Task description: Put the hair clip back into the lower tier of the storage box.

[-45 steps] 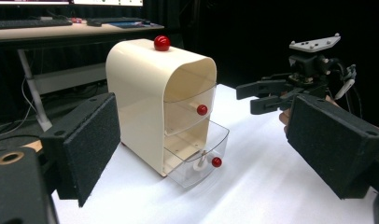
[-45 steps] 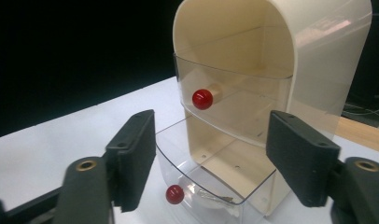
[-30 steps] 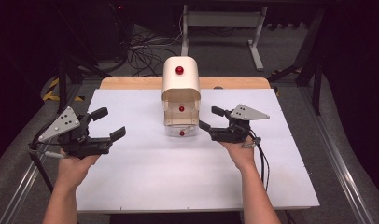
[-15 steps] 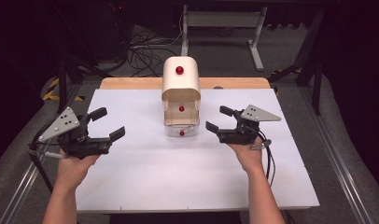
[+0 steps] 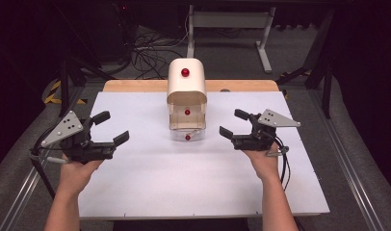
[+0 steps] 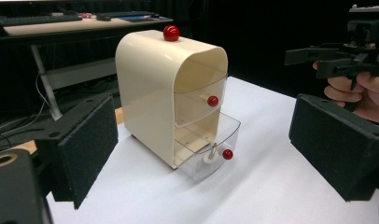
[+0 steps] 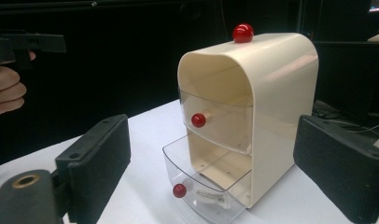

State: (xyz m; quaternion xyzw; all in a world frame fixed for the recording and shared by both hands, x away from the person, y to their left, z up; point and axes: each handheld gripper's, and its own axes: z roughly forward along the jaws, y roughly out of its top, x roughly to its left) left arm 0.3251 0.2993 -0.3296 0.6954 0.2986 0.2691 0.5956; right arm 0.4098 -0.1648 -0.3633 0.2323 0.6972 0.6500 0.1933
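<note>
a cream cabinet (image 5: 186, 94) stands on the white table (image 5: 150, 192), toward its far edge and midway between the two grippers. it has a rounded top with a red knob (image 5: 185, 72) on it. it holds two clear drawers, each with a small red knob on its front. the upper drawer (image 7: 215, 123) sits pushed in. the lower drawer (image 6: 211, 151) is pulled part way out toward the person, and nothing can be seen in it.

the left gripper (image 5: 109, 130) hovers to the left of the cabinet, well apart from it, held in the person's left hand (image 5: 78, 171). its jaws stand wide open with nothing between them; in the left gripper view the cabinet shows between the two black pads, farther off.

the right gripper (image 5: 232, 124) is to the right of the cabinet, near the lower drawer but clear of it, held in the right hand (image 5: 261, 161). its jaws have just been opening and now stand wide, with nothing gripped. in the right gripper view the open drawer lies ahead between the pads, untouched.
</note>
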